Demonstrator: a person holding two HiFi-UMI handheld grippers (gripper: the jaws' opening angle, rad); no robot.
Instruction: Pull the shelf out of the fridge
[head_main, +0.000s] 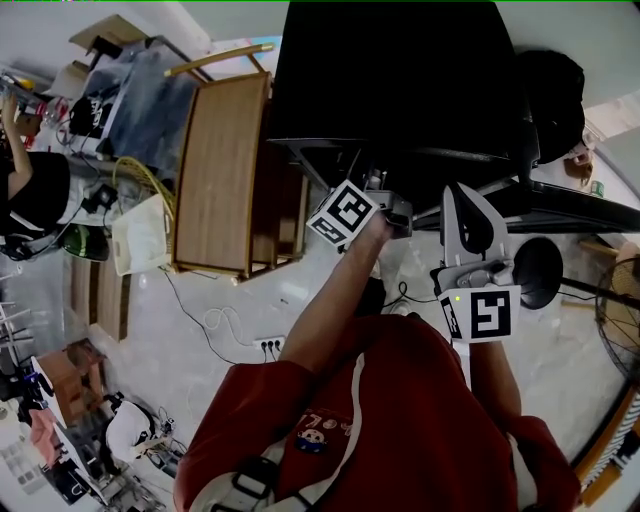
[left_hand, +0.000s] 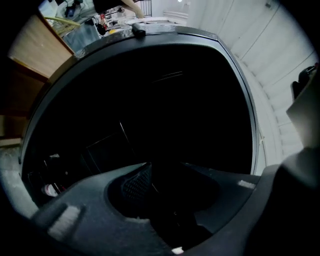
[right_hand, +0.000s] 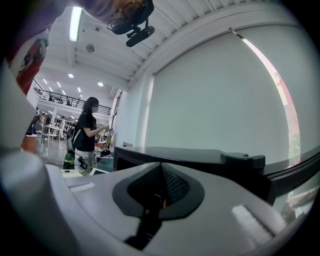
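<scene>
The black fridge (head_main: 400, 70) stands in front of me, seen from above in the head view. My left gripper (head_main: 395, 210) reaches into its front at the opening. In the left gripper view the dark interior (left_hand: 150, 100) fills the frame. Faint edges of a shelf (left_hand: 107, 147) show inside, too dark to make out well. The left gripper (left_hand: 165, 187) is open, with a dark gap beside the ribbed pad (left_hand: 135, 182) and nothing seen held. My right gripper (head_main: 462, 197) is raised beside the fridge, apart from it. The right gripper (right_hand: 161, 186) is shut on nothing, and the fridge top (right_hand: 200, 155) lies beyond it.
A wooden cabinet (head_main: 220, 170) stands left of the fridge. On the floor lie a power strip (head_main: 268, 345) with cables and a white bin (head_main: 140, 235). A black round stand (head_main: 537, 270) is at the right. A person in black (right_hand: 87, 132) stands further off.
</scene>
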